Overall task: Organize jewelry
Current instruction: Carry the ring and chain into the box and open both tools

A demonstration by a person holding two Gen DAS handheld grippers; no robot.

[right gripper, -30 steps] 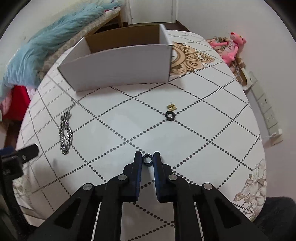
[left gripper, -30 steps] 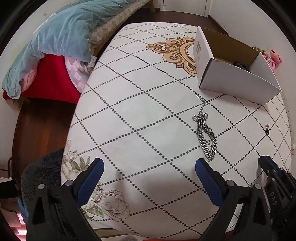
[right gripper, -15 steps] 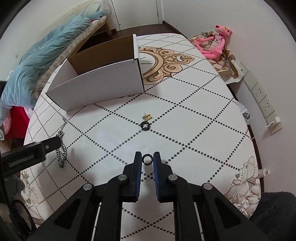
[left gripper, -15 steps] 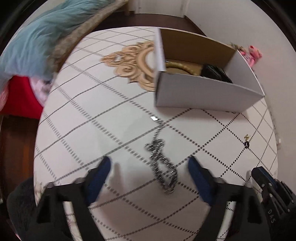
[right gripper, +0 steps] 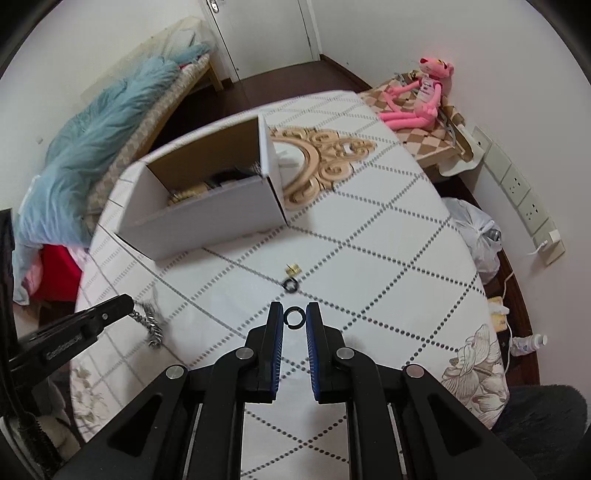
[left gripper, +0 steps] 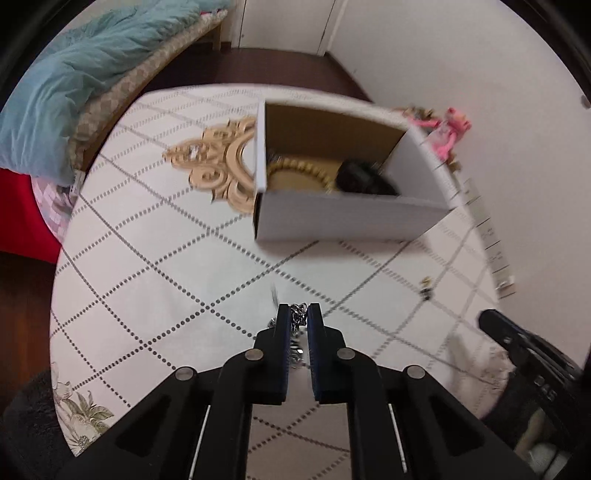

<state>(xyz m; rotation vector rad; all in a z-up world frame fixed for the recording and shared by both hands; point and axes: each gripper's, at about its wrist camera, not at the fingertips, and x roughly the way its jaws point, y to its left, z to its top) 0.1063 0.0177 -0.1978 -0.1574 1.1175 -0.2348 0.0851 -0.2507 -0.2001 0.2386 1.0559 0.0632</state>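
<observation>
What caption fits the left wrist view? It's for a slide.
Left gripper shut on the chain on the table, the open box of jewelry ahead.

Surface: round top, white cloth with dotted diamond grid, gold ornamental medallion at centre, floral prints at the edge. Bed behind it, wooden frame, checked mattress, teal blanket piled on top, red fabric below the blanket. Pink plush sits on a checked cushion by the right wall. Wall sockets in a row along that wall, one with a white plug. White plastic bag on the dark wood floor beside the surface. Small white bottle lies near the surface edge. White door at the back.
</observation>
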